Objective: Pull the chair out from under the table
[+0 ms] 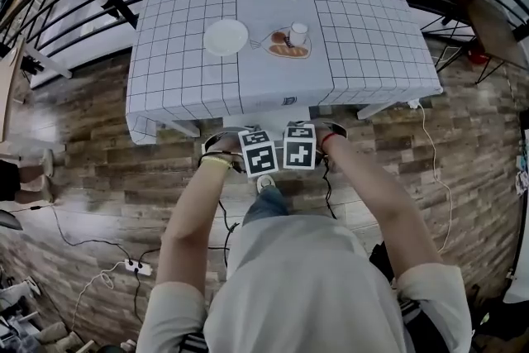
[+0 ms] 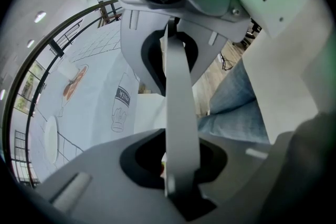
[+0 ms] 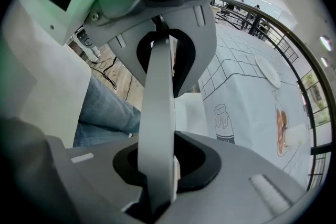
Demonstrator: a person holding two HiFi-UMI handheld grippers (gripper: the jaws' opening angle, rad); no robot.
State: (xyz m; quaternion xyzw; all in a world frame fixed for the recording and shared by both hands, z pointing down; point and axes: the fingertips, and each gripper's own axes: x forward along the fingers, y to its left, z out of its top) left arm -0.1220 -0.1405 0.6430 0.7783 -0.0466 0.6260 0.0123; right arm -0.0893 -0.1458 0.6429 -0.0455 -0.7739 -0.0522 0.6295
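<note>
**While the chair sits tucked under, both tongs grip its back**

Although the pull is the whole task, the chair looks barely out from under the table (image 1: 198, 87). The table fills the upper half of the head view, with its checked tablecloth (image 1: 364, 54) hanging over the near edge above the wooden plank floor (image 1: 83, 161). Of the chair, only the pale top of the chair back (image 1: 273, 116) shows, just below the cloth's hem and straight in front of the person. The seat and legs are hidden beneath the table.

The two tools come down side by side onto that top edge, close together. In its own view the left gripper (image 2: 176, 107) has its jaws closed against a pale slab that runs between them, which I take to be the chair back seen edge-on. The right gripper (image 3: 160, 107) is clamped on the same slab in the same way.

A white plate (image 1: 226, 37), a tray of bread (image 1: 288, 47) and a small cup (image 1: 297, 33) stand on the tabletop.

The step in hand seems to be the draw itself, with the grip made and the chair yet to clear the table. The next move calls for an even backward pull with both hands, keeping the clamp firm and clear of the cloth so the dishes stay put.
</note>
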